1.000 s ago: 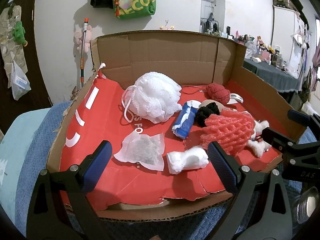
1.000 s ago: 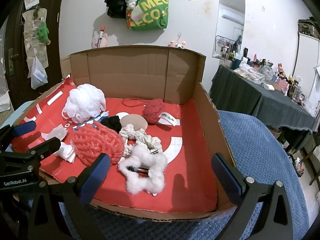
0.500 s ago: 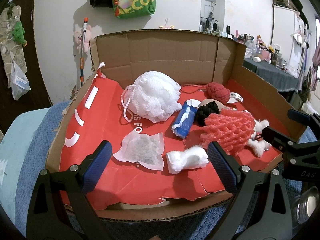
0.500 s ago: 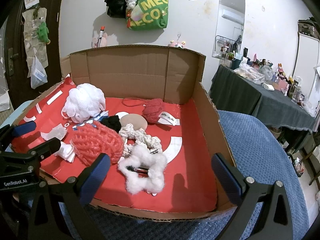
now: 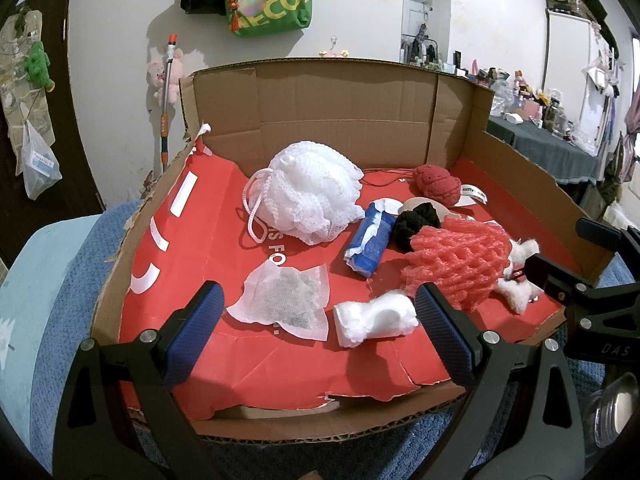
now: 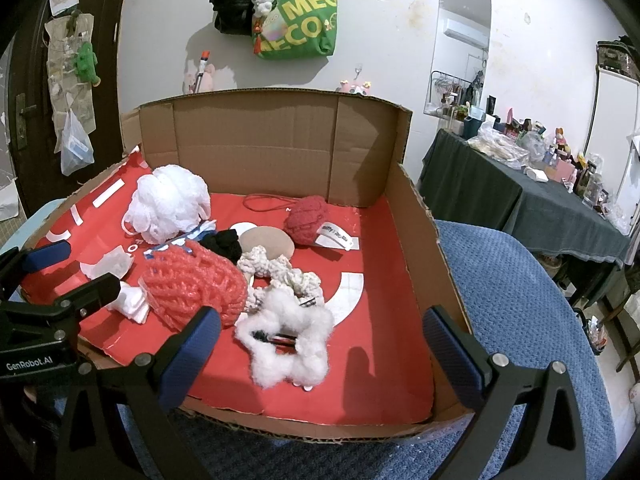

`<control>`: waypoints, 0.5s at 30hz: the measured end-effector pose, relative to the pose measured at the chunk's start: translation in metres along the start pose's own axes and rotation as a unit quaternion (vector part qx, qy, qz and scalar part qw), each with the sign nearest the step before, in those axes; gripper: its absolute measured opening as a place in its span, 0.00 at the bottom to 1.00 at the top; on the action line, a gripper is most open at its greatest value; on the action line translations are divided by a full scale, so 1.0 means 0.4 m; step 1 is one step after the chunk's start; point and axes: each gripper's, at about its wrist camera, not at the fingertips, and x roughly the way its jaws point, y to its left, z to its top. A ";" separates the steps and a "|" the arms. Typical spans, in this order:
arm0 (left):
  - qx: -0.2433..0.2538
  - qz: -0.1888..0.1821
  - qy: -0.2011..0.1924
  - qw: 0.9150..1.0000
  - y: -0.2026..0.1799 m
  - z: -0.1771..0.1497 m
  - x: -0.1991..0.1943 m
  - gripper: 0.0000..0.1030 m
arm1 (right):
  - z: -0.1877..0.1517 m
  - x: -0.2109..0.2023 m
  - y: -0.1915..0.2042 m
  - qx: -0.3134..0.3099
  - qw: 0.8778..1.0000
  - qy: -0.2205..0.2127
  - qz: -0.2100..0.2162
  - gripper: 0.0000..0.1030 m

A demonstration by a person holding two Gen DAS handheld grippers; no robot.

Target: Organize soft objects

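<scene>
From the left wrist view, the left gripper [image 5: 316,330] is held with its blue-padded jaws wide apart and nothing between them, hovering at the near edge of the shallow red-lined cardboard tray [image 5: 344,108]. Between the jaws, on the red liner, a flat white mesh sachet [image 5: 284,300] and a small white rolled cloth [image 5: 374,318] are seen lying just beside each other. Farther back a white ruffled mesh bath pouf [image 5: 310,204] is set, with a blue-and-white soft packet [image 5: 370,244] to its right. A pink-red foam net sleeve [image 5: 458,260] is piled against a black fabric scrunchie [image 5: 416,224]. If the jaws are lowered across both near items, the sachet and the roll could be pinched together. The thin sachet lies flat, so the torn liner could be caught with it.

From the right wrist view, the right gripper [image 6: 322,346] is likewise held spread apart and empty at the tray's near rim. A fluffy white star-shaped clip [image 6: 290,342] is seen between its jaws, touching a cream knitted scrunchie [image 6: 276,270]. A dark red crocheted pouch [image 6: 306,218] sits farther back, its cord trailing across the liner. The two items could be dragged out as one if the fluffy clip is gripped at its far edge. The foam net sleeve is likely to spring or slip under a shallow pinch.
</scene>
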 end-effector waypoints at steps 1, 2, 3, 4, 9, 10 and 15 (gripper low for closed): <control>0.000 0.000 0.000 1.000 0.000 0.000 0.000 0.95 | 0.001 0.000 0.001 0.000 1.000 0.000 0.000 1.00; 0.000 0.000 0.000 1.000 0.000 0.000 0.000 0.95 | 0.001 0.001 0.001 0.000 1.000 0.000 0.000 1.00; 0.000 0.000 0.000 1.000 0.000 0.000 0.000 0.95 | 0.000 0.001 0.000 0.000 1.000 0.000 0.000 1.00; 0.000 0.000 0.000 1.000 0.000 0.000 0.000 0.95 | 0.001 0.001 0.002 0.000 1.000 0.000 0.000 1.00; 0.000 0.000 0.001 1.000 0.000 0.000 0.001 0.95 | 0.001 0.001 0.002 -0.001 1.000 0.000 -0.001 1.00; 0.000 0.000 0.000 1.000 0.000 0.000 0.001 0.95 | 0.000 0.001 0.001 -0.002 1.000 0.001 -0.002 1.00; 0.000 0.000 0.000 1.000 0.000 0.001 0.001 0.95 | -0.001 0.001 0.000 -0.002 1.000 0.001 -0.003 1.00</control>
